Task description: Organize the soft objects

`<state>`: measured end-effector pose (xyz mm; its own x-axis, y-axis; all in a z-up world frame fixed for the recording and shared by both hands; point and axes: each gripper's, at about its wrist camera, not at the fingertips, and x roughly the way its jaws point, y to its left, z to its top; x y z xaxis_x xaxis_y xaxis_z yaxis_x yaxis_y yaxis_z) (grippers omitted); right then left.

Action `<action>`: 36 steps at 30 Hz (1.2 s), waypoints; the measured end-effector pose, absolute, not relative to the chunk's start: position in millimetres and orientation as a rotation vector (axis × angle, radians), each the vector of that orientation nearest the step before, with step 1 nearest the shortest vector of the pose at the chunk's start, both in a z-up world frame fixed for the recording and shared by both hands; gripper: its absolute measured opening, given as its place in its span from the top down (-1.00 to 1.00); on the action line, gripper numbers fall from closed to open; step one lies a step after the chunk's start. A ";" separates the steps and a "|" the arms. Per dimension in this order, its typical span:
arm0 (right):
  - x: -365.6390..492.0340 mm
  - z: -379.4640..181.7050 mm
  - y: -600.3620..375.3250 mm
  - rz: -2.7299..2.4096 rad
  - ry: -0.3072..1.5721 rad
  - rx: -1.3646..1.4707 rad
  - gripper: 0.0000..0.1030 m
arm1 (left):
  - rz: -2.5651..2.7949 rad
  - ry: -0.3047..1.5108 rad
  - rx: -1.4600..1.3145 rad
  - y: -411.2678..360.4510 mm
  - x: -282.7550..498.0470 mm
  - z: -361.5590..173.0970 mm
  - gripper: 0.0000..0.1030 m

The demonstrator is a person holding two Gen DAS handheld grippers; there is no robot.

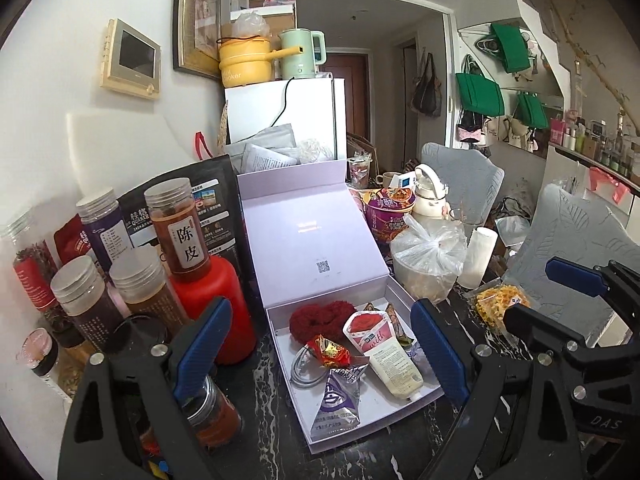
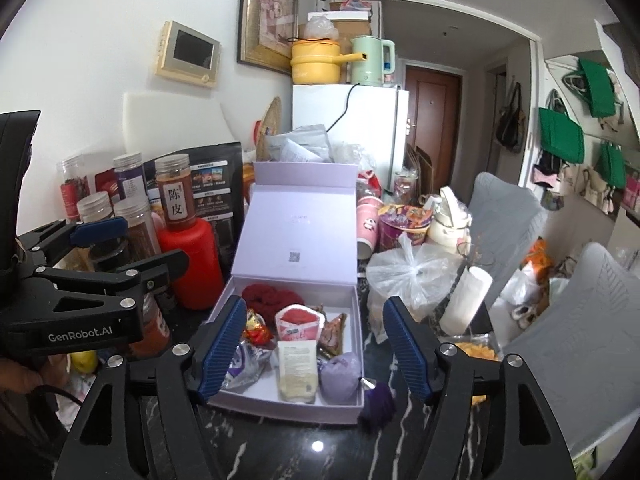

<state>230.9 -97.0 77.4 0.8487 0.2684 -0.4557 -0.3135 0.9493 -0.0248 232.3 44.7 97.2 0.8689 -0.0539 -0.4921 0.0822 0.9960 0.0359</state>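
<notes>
- Soft objects fill a shallow lilac cardboard box, lid propped upright, on the glossy black marbled counter.
- Inside the box: a fuzzy red scrunchie, a flat cream tube, a rounded lavender pouch, crinkly foil packets.
- Left claw gapes wide, empty, before the box.
- Right claw stands open, gripping nothing, before the box.

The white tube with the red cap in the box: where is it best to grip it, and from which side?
Probably grip the white tube across its flat body, coming from above: it lies flat, its cap pointing to the lid, with the purple pouch close beside it.
</notes>
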 end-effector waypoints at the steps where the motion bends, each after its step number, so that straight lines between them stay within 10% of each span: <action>1: 226.8 78.8 -97.6 0.308 0.461 -0.097 -0.45 | -0.071 0.509 0.057 44.8 228.5 98.4 -0.79; 36: 141.6 32.9 -104.0 0.221 0.572 -0.028 -0.53 | -0.088 0.599 0.047 43.5 143.1 59.0 -0.92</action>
<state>141.6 -104.0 32.9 0.8179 0.2002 -0.5394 -0.2154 0.9759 0.0355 143.1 43.5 59.0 0.8225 -0.0687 -0.5646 0.0963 0.9952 0.0191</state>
